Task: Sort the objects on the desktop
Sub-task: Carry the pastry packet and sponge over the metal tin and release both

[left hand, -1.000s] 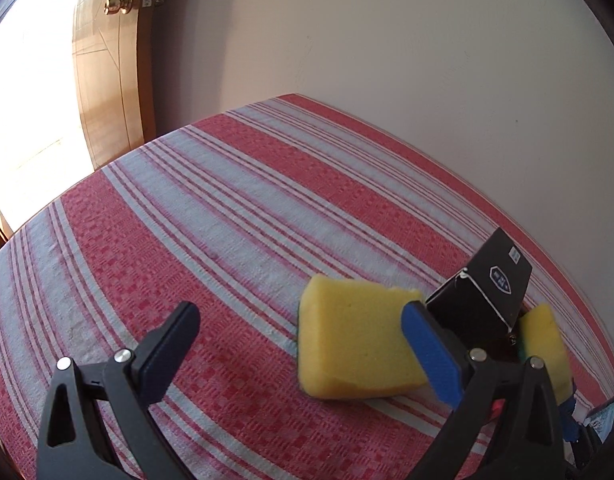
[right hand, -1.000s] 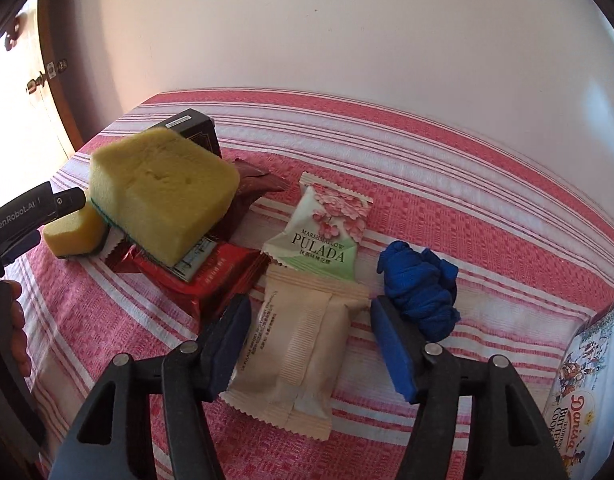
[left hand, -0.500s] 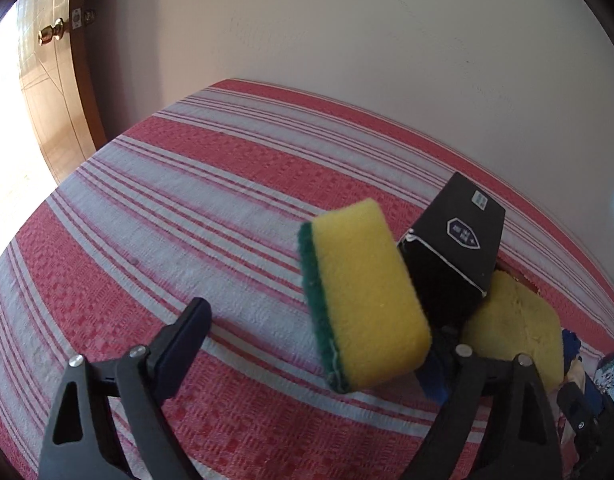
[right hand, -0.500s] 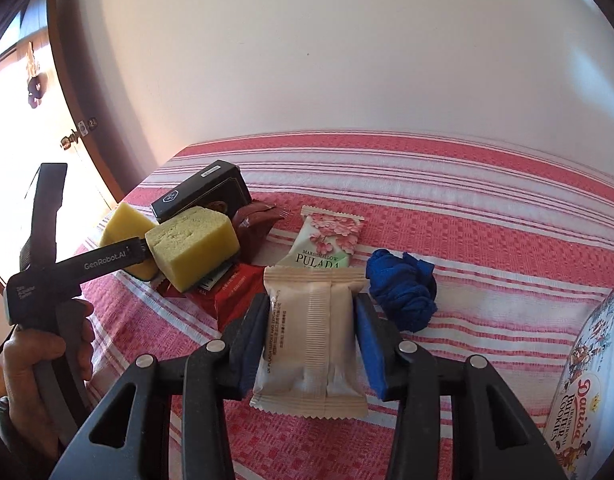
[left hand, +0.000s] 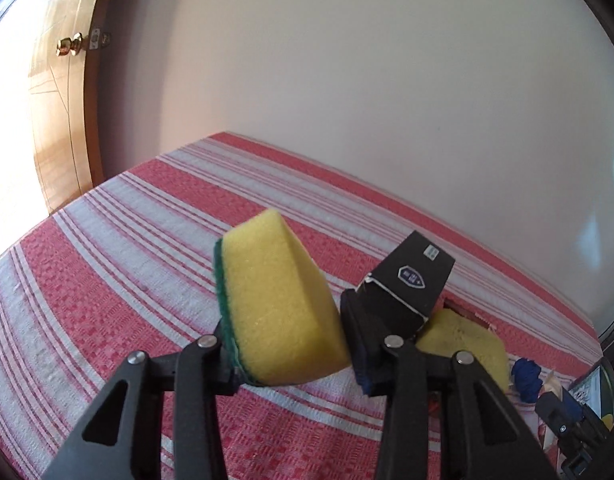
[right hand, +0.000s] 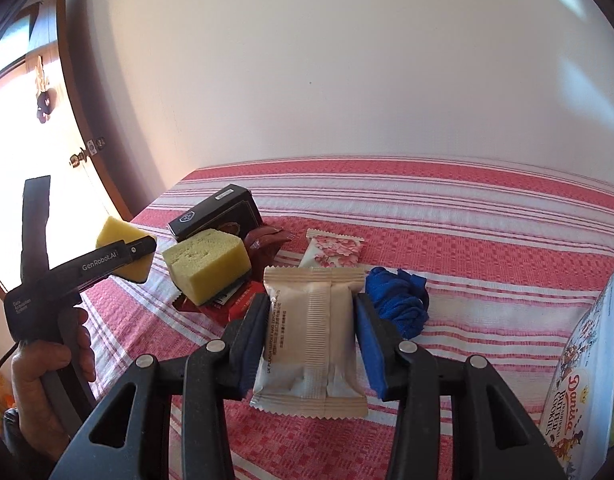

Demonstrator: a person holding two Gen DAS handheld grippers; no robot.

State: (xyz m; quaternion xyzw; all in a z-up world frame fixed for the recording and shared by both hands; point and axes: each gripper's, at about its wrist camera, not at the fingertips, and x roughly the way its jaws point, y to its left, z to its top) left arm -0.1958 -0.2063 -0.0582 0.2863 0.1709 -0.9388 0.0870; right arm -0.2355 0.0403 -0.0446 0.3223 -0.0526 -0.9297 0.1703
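My left gripper (left hand: 291, 340) is shut on a yellow sponge with a green scouring side (left hand: 275, 308), held tilted above the striped tablecloth (left hand: 107, 280). From the right wrist view the same gripper (right hand: 135, 256) and sponge (right hand: 119, 232) show at the left, with a hand (right hand: 47, 364) on the handle. My right gripper (right hand: 311, 340) is shut on a beige snack packet (right hand: 311, 336), lifted a little over the cloth. A plain yellow sponge (right hand: 207, 264) lies on red packets (right hand: 227, 308) next to a black box (right hand: 215, 216).
A flowered white-green snack packet (right hand: 333, 252) and a crumpled blue cloth (right hand: 399, 300) lie behind the right gripper. A cookie tin (right hand: 587, 400) stands at the right edge. The wall is close behind the table, and a wooden door (left hand: 59, 120) is at the left.
The left gripper closed on the green-backed sponge and lifted it off the cloth. The right gripper closed on the beige packet and raised it slightly.
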